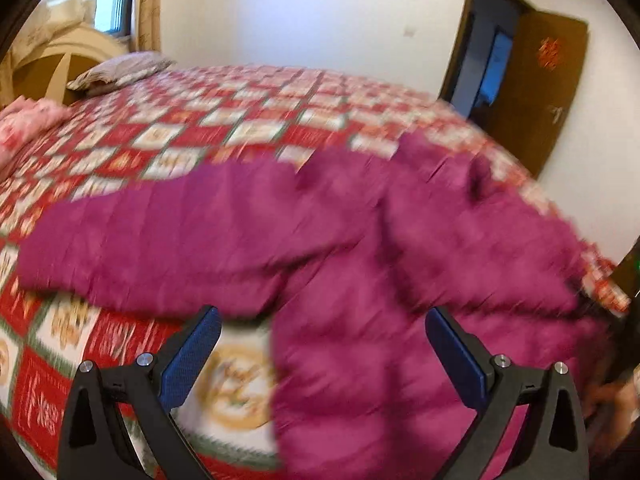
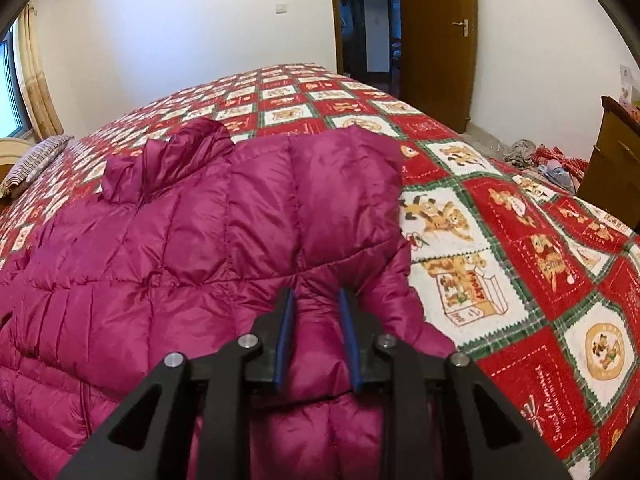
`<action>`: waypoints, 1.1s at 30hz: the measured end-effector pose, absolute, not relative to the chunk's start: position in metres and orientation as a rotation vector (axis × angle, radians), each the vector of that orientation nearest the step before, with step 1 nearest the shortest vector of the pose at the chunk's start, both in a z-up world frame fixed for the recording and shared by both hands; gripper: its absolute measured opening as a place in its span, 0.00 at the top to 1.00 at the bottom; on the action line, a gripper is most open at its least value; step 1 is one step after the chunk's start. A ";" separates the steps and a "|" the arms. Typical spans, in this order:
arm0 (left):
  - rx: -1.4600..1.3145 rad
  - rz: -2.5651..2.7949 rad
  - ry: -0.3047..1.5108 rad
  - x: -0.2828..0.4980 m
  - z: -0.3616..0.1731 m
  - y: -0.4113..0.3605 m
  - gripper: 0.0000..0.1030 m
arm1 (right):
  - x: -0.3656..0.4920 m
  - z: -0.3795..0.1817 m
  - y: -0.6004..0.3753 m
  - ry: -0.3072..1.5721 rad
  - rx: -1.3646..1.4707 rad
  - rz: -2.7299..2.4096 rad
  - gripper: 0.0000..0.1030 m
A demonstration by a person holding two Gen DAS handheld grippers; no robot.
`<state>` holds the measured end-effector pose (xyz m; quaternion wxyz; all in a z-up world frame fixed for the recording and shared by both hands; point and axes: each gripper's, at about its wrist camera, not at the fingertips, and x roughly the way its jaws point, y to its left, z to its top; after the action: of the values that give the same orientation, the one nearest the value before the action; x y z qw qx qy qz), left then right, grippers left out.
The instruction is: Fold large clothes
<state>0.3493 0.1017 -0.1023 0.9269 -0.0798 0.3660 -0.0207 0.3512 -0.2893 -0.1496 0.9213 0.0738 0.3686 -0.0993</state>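
Observation:
A magenta puffer jacket (image 2: 200,240) lies spread on a bed with a red, white and green patterned bedspread (image 2: 520,240), its collar (image 2: 180,152) bunched at the far side. My right gripper (image 2: 317,296) is shut on a puffy fold of the jacket near its right edge, with fabric bulging between the blue pads. In the blurred left wrist view the jacket (image 1: 360,240) stretches one sleeve (image 1: 140,248) out to the left. My left gripper (image 1: 322,316) hangs wide open above the jacket's near edge and the bedspread (image 1: 200,128), with nothing between its fingers.
A striped pillow (image 2: 36,160) lies at the head of the bed, and pink fabric (image 1: 24,124) sits at its left edge. Beyond the bed stands an open brown door (image 2: 436,40). Loose clothes (image 2: 540,160) lie on the floor beside a wooden cabinet (image 2: 612,152).

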 end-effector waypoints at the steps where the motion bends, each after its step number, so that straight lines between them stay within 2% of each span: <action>1: -0.167 -0.037 0.738 0.355 -0.095 0.098 0.01 | 0.351 -0.150 -0.288 0.756 0.146 -0.207 0.73; 5: -0.158 0.033 0.693 0.389 -0.079 0.076 0.01 | 0.347 -0.150 -0.284 0.753 0.117 -0.217 0.72; 10: -0.106 0.192 0.818 0.426 -0.120 0.060 0.01 | 0.345 -0.151 -0.286 0.746 0.127 -0.208 0.70; 14: -0.088 0.248 0.873 0.425 -0.156 0.058 0.01 | 0.346 -0.152 -0.286 0.744 0.130 -0.196 0.66; 21: -0.147 0.185 0.879 0.421 -0.148 0.071 0.01 | 0.348 -0.152 -0.283 0.746 0.117 -0.188 0.60; 28: -0.407 0.349 0.620 0.349 -0.101 0.167 0.01 | 0.348 -0.153 -0.282 0.746 0.113 -0.187 0.57; 33: -0.658 0.604 0.612 0.332 -0.118 0.272 0.01 | 0.349 -0.152 -0.280 0.748 0.104 -0.189 0.56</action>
<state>0.3316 0.2716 -0.1180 0.8570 -0.3131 0.2914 0.2875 0.3489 -0.2801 -0.1525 0.9253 0.0505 0.3645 -0.0921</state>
